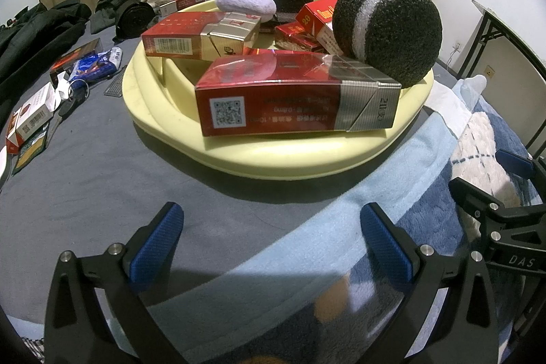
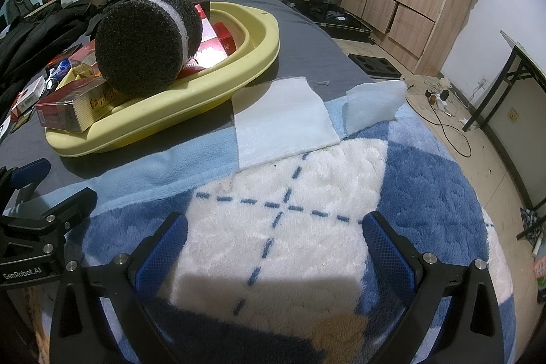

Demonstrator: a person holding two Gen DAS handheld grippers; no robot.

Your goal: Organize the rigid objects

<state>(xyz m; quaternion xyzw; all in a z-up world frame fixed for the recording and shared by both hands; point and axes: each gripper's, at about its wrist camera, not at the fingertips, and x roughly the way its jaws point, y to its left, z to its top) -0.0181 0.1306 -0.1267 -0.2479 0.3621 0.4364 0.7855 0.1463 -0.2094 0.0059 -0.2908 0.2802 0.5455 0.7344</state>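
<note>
The oval yellow basin [image 1: 239, 156] on the bed holds glossy red cigarette packs [image 1: 297, 98], a coarse black foam ball [image 1: 385, 29] and a lilac pad [image 1: 245, 1]. Both grippers' jaws stand wide, empty.

Both tongs, left [image 1: 271, 243] and right [image 2: 274, 248], hang side by side, blue-padded jaws wide apart, gripping nothing.

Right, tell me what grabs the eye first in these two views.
The big dark foam ball with a pale stripe stands out, sitting at the right of the yellow basin on the bed. In front of it a red cigarette pack lies across the near rim. Both the left gripper and the right gripper hang open and empty.
</note>
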